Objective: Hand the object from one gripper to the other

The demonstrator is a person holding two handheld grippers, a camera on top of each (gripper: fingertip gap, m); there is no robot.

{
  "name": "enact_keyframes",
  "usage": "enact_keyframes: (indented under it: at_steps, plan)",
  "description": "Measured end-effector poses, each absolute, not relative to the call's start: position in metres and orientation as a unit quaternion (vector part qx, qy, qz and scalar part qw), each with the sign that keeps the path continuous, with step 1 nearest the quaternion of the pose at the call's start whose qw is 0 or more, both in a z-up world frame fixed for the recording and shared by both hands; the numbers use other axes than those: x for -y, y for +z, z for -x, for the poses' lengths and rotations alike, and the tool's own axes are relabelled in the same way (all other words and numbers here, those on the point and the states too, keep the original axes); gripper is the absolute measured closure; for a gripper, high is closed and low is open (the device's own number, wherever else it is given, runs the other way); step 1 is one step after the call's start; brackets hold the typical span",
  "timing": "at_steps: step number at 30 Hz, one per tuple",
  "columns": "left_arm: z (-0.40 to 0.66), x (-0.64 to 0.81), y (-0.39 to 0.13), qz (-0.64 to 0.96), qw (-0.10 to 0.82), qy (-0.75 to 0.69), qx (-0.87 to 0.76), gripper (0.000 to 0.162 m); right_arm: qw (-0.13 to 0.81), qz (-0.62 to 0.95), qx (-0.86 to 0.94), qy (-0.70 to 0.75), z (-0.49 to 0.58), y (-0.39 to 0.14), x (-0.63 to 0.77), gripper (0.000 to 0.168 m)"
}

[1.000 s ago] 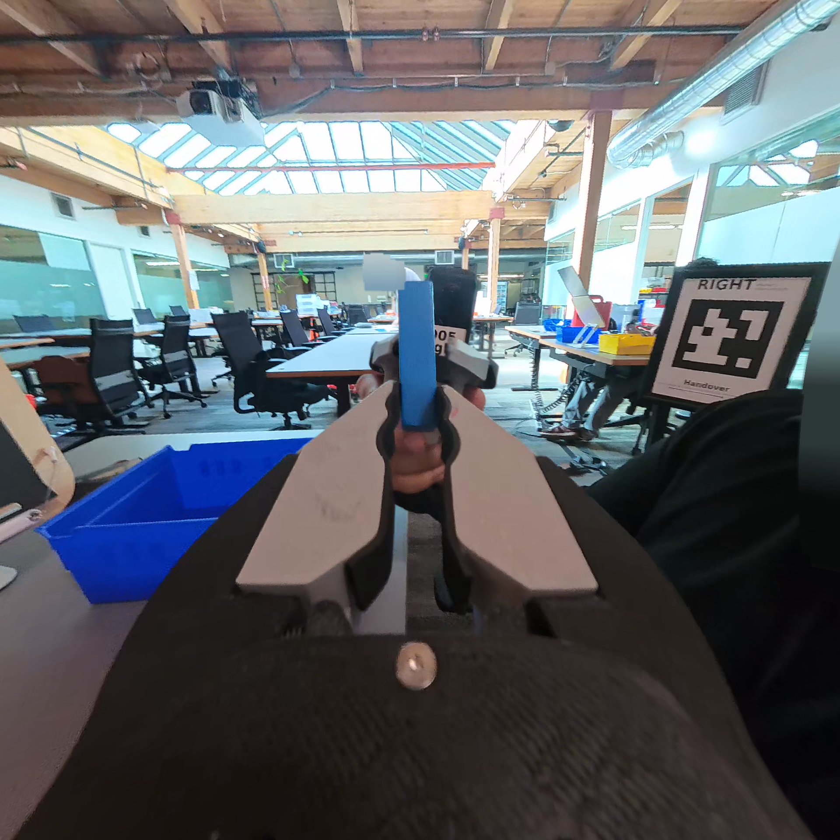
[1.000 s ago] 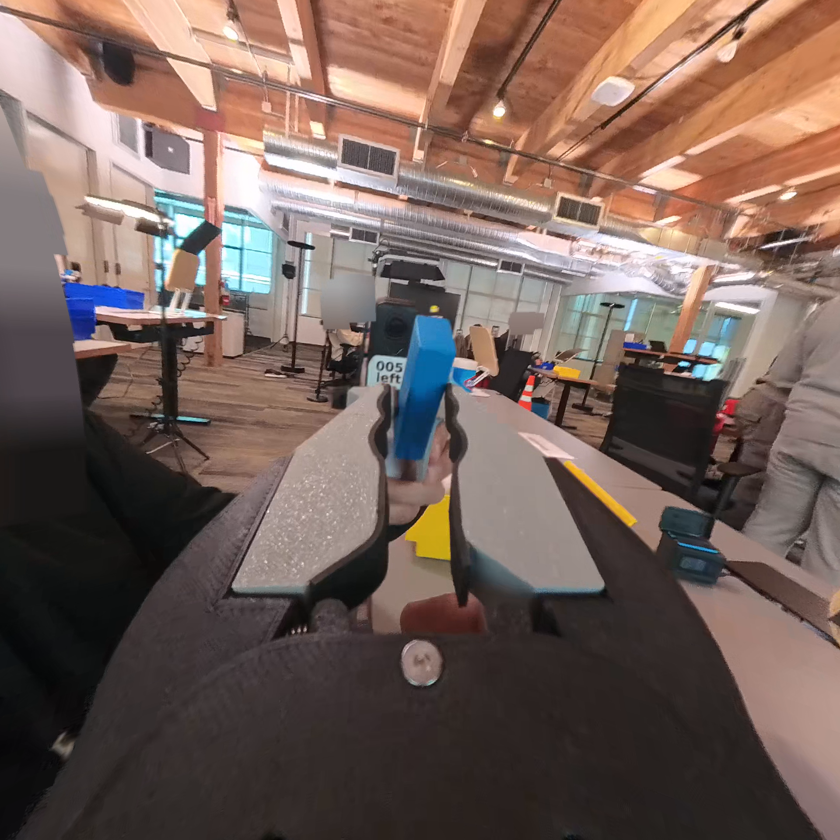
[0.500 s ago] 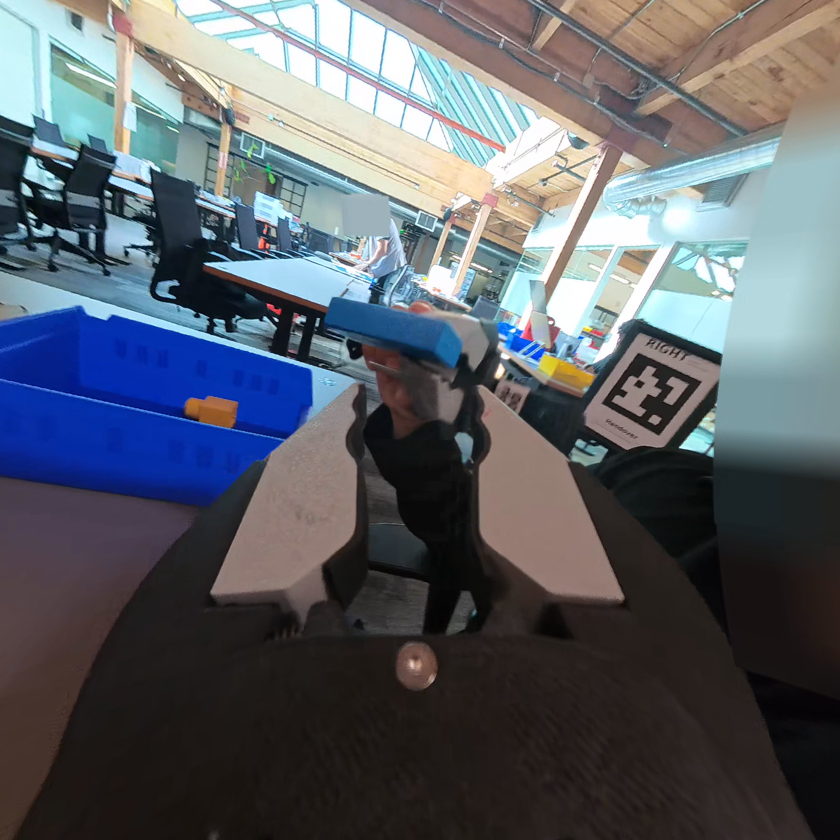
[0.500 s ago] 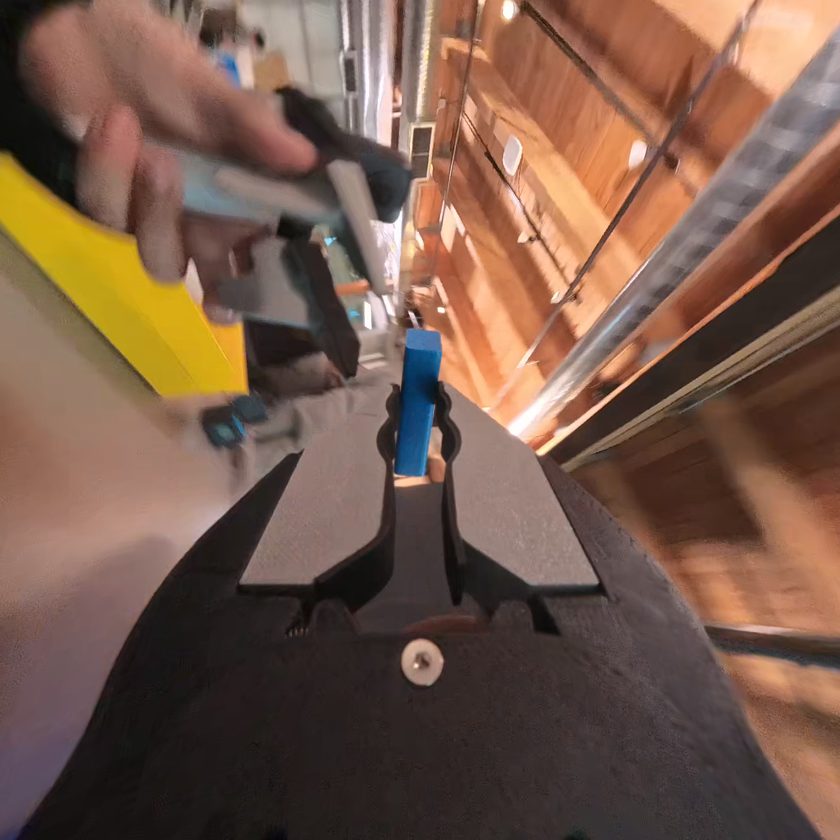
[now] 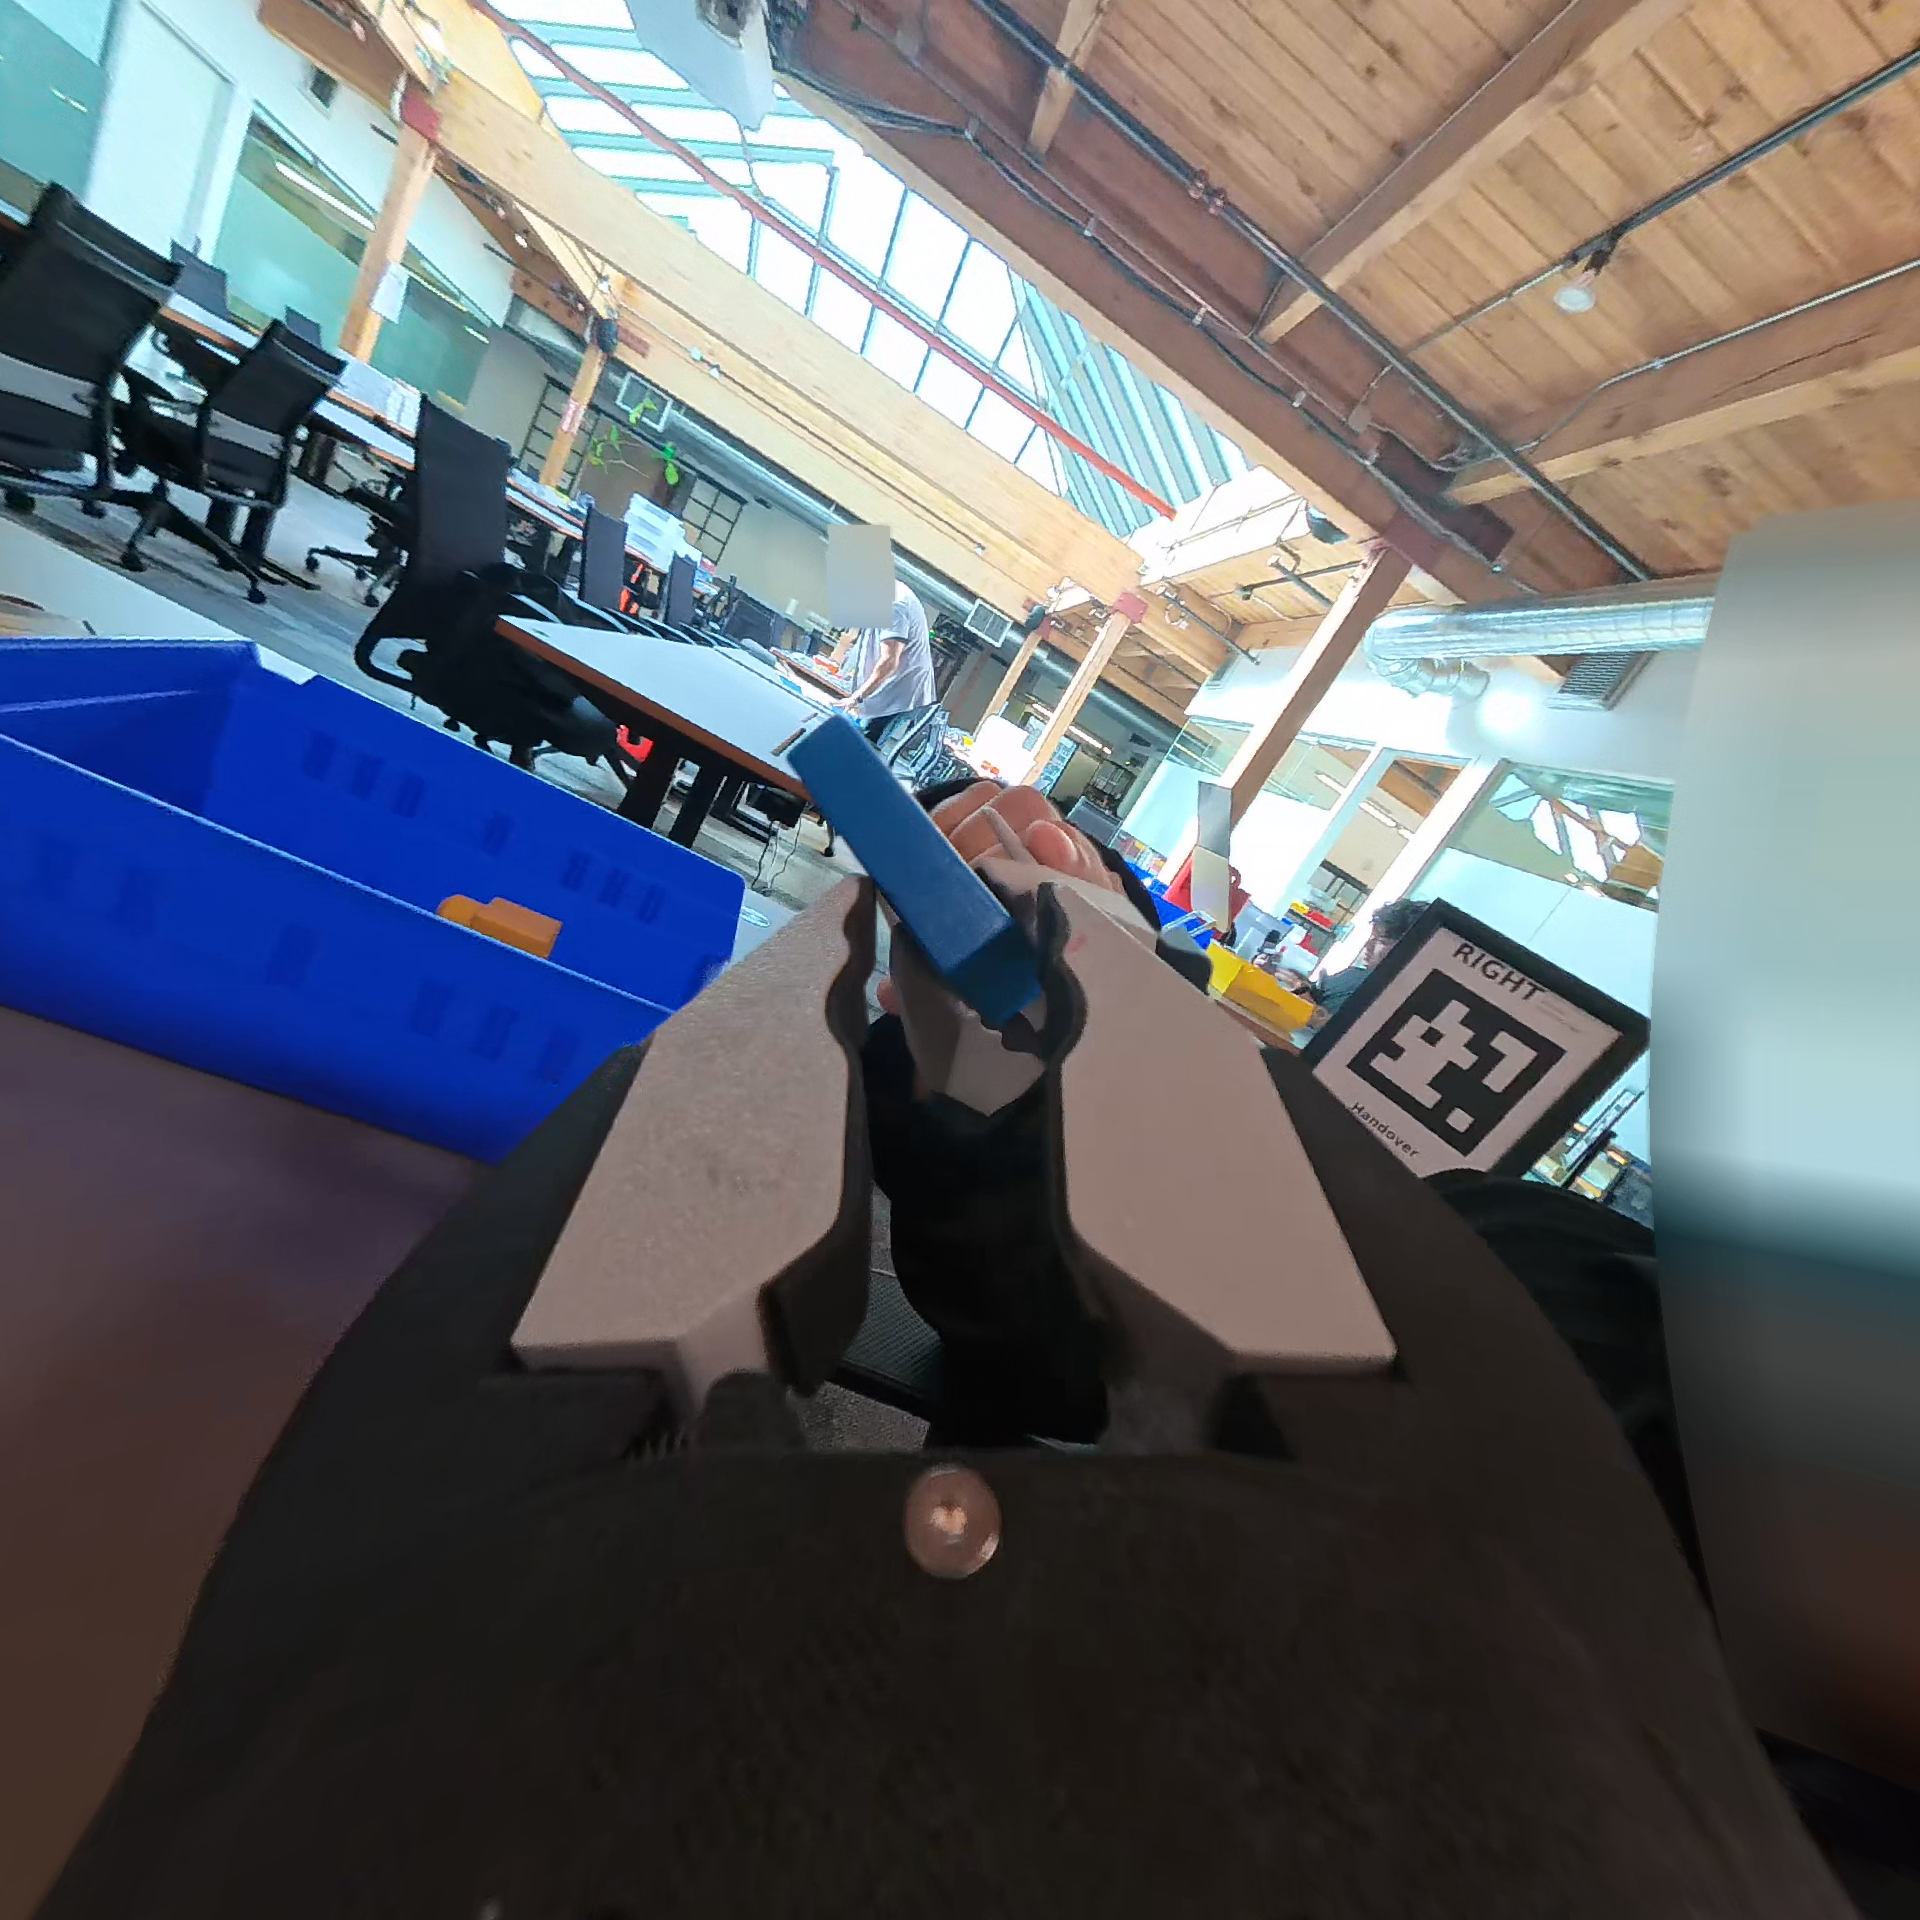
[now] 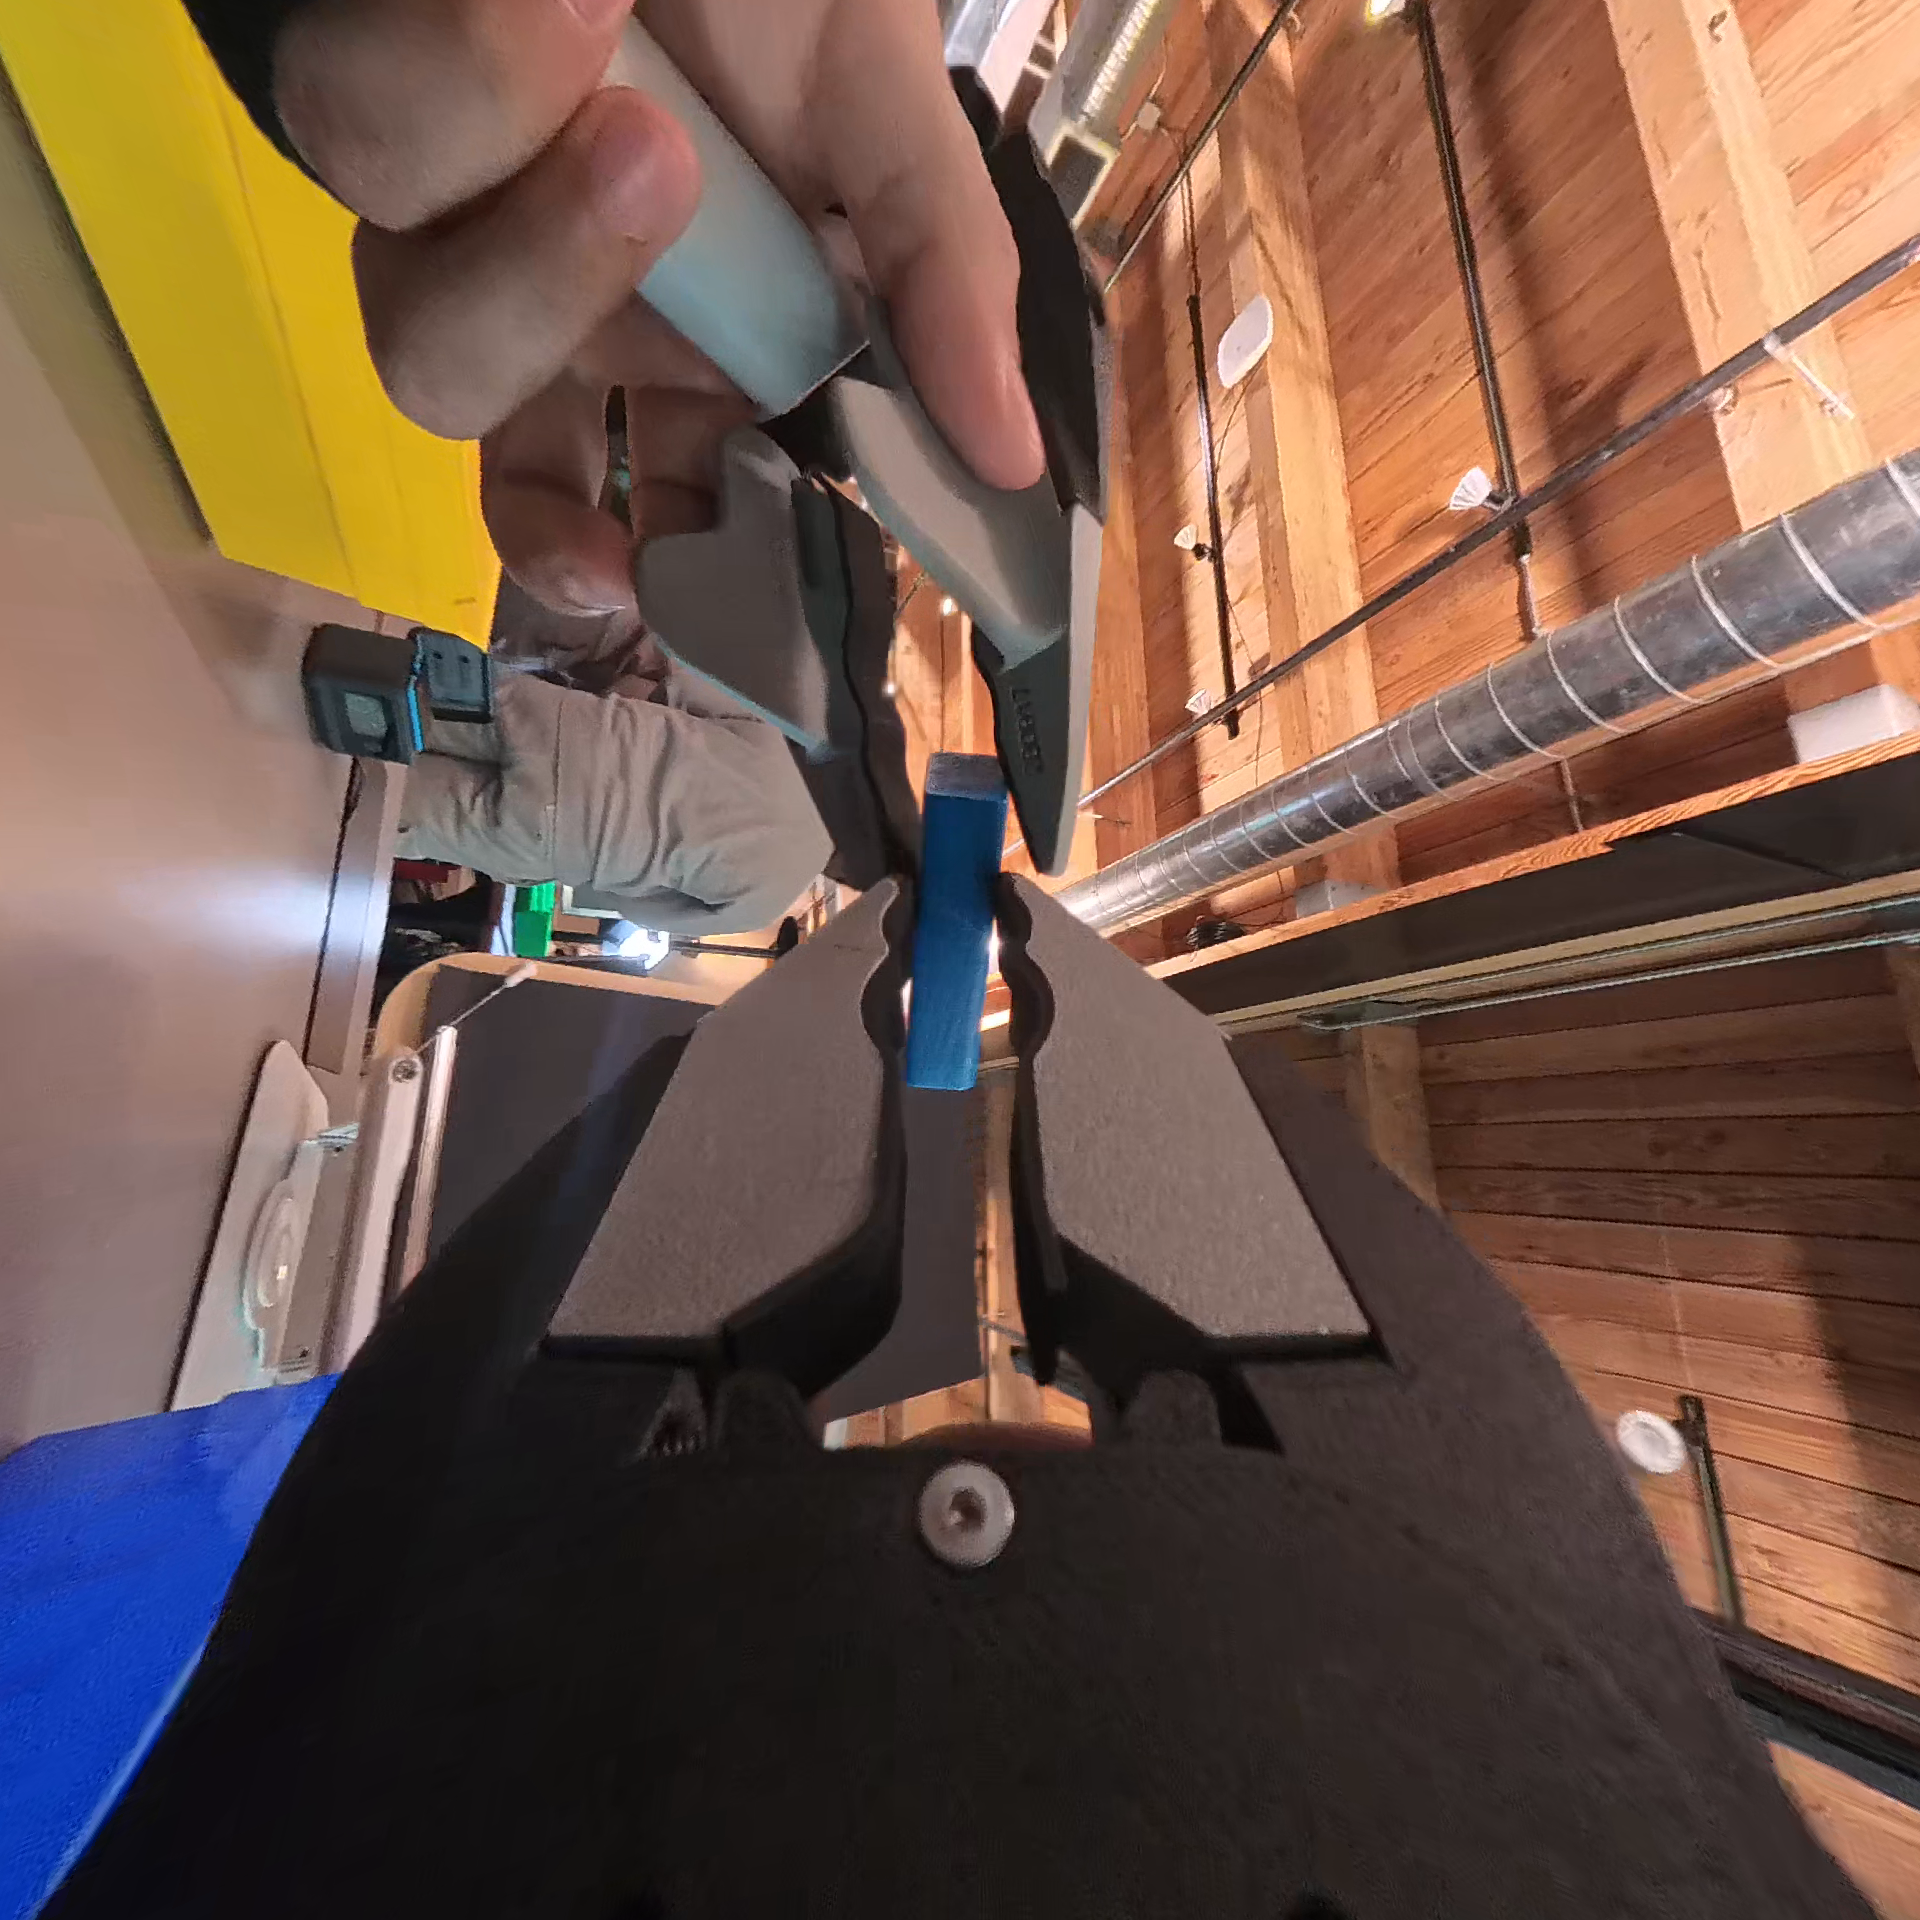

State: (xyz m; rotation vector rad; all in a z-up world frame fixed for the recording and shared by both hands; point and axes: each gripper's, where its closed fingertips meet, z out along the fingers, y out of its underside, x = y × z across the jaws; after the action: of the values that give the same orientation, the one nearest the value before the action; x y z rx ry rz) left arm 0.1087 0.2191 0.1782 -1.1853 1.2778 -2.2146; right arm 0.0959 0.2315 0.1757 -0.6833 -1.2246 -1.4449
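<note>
A blue rectangular block (image 6: pixel 948 935) is pinched between the fingers of my right gripper (image 6: pixel 951 902), which is shut on its lower half and rolled onto its side. My left gripper (image 6: pixel 956 821), held by a hand (image 6: pixel 582 239), comes in from above with its jaws open on either side of the block's free end. In the left wrist view the block (image 5: pixel 914 883) lies tilted between the open fingertips of my left gripper (image 5: pixel 956 925). A grey finger of the right gripper (image 5: pixel 966 1039) shows under it. I cannot tell whether the left pads touch the block.
A blue bin (image 5: pixel 312 935) holding an orange piece (image 5: pixel 499 920) stands on the table (image 5: pixel 156 1247) at left. A framed marker board (image 5: pixel 1455 1049) stands at right. A yellow sheet (image 6: pixel 260 364), a small black device (image 6: pixel 384 696) and a person in beige (image 6: pixel 623 810) are behind. Less than 4 cm separates the two grippers' tips.
A second ago both grippers were shut on the upright block. The left one opened and let go. The right one rolled sideways with the block, which now sits between the left's open jaws.
</note>
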Motion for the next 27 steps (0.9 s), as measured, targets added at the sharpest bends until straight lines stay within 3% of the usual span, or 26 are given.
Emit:
enact_keyframes:
  at_steps: [7, 10, 13, 18, 27]
  plan:
    - [-0.112, -0.225, 0.177, 0.42, 0.182, -0.766, -0.451, 0.146, 0.569, 0.33, 0.48, -0.58, -0.114, 0.181, -0.229, 0.151]
    - [-0.106, -0.235, 0.187, 0.404, 0.199, -0.781, -0.433, 0.148, 0.63, 0.387, 0.437, -0.512, -0.124, 0.192, -0.222, 0.158]
    - [-0.093, -0.241, 0.205, 0.374, 0.214, -0.803, -0.412, 0.148, 0.705, 0.476, 0.388, -0.354, -0.126, 0.202, -0.214, 0.151]
    - [-0.086, -0.23, 0.208, 0.356, 0.32, -0.733, -0.484, 0.148, 0.77, 0.546, 0.324, -0.057, -0.11, 0.21, -0.204, 0.145]
    - [-0.078, -0.192, 0.218, 0.283, 0.344, -0.742, -0.501, 0.148, 0.716, 0.528, 0.224, 0.399, -0.082, 0.225, -0.191, 0.15]
